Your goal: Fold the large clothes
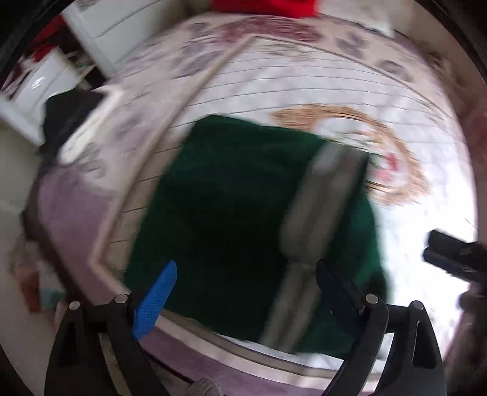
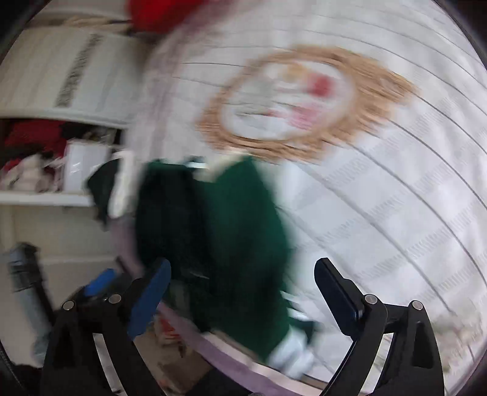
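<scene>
A dark green garment (image 1: 231, 207) lies folded in a rough rectangle on the bed, with a grey band (image 1: 319, 213) running across its right part. My left gripper (image 1: 246, 292) hangs above its near edge, open, with the cloth below the fingers and nothing pinched between them. In the right wrist view the green garment (image 2: 234, 231) sits bunched near the bed's edge, a pale cuff (image 2: 292, 356) showing at its near end. My right gripper (image 2: 243, 298) is open above it and holds nothing. Both views are motion-blurred.
The bed has a white quilted cover (image 1: 304, 79) with a tan wreath motif (image 2: 304, 103) and a lilac border (image 1: 70, 207). A red item (image 1: 264, 7) lies at the far end. White shelves with clutter (image 2: 45, 164) stand to the left. The right gripper (image 1: 450, 252) shows at the right edge of the left wrist view.
</scene>
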Tool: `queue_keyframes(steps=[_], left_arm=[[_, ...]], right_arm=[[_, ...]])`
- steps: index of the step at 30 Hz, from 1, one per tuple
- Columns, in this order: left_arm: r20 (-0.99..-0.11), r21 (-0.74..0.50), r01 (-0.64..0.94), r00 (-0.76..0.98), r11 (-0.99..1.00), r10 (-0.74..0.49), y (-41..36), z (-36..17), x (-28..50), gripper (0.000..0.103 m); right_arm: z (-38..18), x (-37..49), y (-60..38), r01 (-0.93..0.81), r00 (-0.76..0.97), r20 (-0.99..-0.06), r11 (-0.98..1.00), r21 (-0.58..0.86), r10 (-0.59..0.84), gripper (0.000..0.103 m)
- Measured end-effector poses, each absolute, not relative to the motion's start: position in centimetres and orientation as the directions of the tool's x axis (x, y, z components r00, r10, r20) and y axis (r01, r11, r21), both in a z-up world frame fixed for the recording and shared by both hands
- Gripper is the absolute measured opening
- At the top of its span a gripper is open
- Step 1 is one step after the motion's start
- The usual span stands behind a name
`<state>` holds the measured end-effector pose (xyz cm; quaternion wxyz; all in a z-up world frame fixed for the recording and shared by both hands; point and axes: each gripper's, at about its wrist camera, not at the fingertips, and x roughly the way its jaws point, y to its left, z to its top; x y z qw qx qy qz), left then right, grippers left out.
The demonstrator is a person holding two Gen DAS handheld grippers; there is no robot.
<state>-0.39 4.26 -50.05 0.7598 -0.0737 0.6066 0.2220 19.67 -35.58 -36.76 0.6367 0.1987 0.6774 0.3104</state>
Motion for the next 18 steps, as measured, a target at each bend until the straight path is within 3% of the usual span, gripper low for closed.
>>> queue_keyframes(steps=[5, 6, 7, 8, 14, 16, 18], left_arm=[[-0.954, 0.217, -0.534, 0.061, 0.817, 0.293, 8.4, -52.7, -2.9, 0.093], [-0.957, 0.21, -0.555, 0.051, 0.805, 0.285, 9.0, -53.0, -3.5, 0.093], [-0.958, 0.209, -0.571, 0.045, 0.794, 0.284, 9.5, -53.2, -4.0, 0.093], [-0.959, 0.206, -0.582, 0.041, 0.787, 0.282, 9.9, -53.2, -4.7, 0.093], [-0.968, 0.177, -0.648, 0.023, 0.741, 0.251, 12.1, -53.6, -7.3, 0.093], [-0.974, 0.162, -0.669, 0.009, 0.725, 0.226, 12.8, -54.1, -7.5, 0.093], [-0.978, 0.145, -0.687, 0.009, 0.712, 0.207, 13.4, -54.2, -7.7, 0.093]], right_arm=[[-39.2, 21.6, -26.5, -0.172, -0.257, -0.688, 0.669, 0.723, 0.679, 0.096], [-40.0, 21.2, -25.3, -0.172, -0.28, -0.691, 0.673, 0.719, 0.667, 0.081], [-41.1, 21.7, -23.8, -0.169, -0.303, -0.678, 0.662, 0.73, 0.67, 0.052], [-41.4, 22.1, -23.4, -0.144, -0.324, -0.649, 0.642, 0.753, 0.689, 0.011], [-38.8, 25.0, -25.4, -0.148, -0.16, -0.76, 0.746, 0.65, 0.63, 0.01], [-42.0, 26.4, -26.4, -0.12, -0.167, -0.827, 0.822, 0.557, 0.536, 0.01], [-45.4, 27.4, -26.2, -0.105, -0.222, -0.846, 0.85, 0.516, 0.485, 0.02]])
